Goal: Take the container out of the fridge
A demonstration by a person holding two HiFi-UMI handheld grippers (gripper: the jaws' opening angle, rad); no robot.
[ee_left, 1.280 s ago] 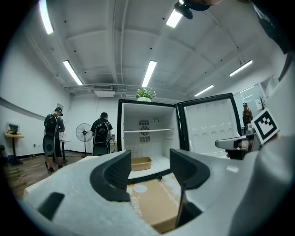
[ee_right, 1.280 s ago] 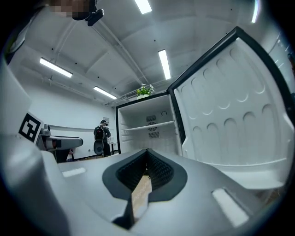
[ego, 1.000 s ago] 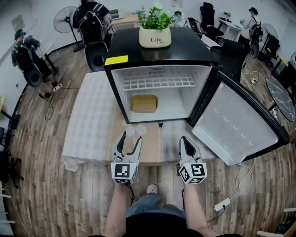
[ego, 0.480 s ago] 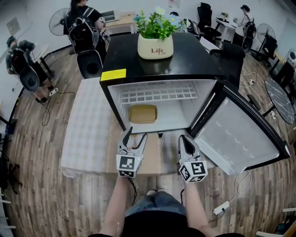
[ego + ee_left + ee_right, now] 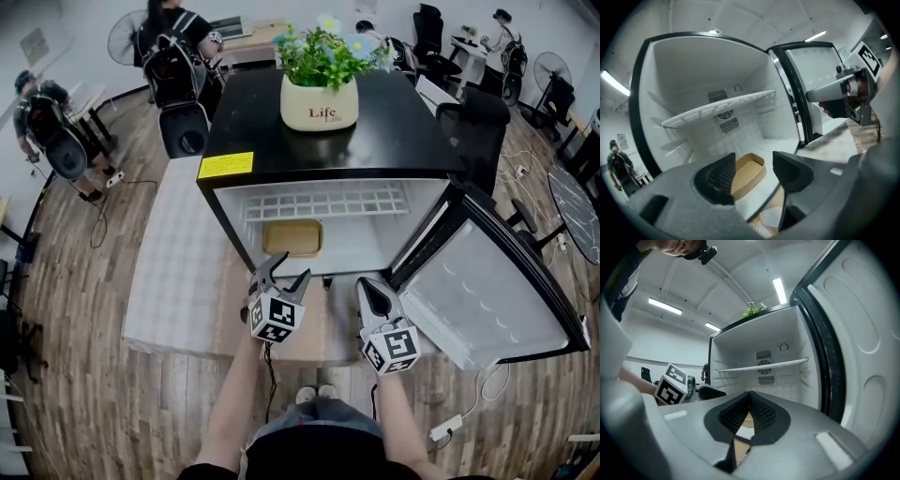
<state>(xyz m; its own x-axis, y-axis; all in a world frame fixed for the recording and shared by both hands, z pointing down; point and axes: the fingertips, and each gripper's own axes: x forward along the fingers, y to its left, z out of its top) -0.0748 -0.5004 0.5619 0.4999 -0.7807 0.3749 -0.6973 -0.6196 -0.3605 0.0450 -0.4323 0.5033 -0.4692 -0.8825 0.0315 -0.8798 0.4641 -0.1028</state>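
One tan container (image 5: 292,237) inside the one open fridge (image 5: 239,217), left gripper (image 5: 282,272) jaws wide and empty, right gripper (image 5: 368,292) jaws pressed together, empty

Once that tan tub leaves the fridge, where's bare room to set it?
The cloth-covered table left of the fridge lies bare. The fridge top is free beside the plant pot. Before the fridge, left gripper and right gripper crowd the table.

Tan container (image 5: 292,237); black fridge (image 5: 328,131), white inside.
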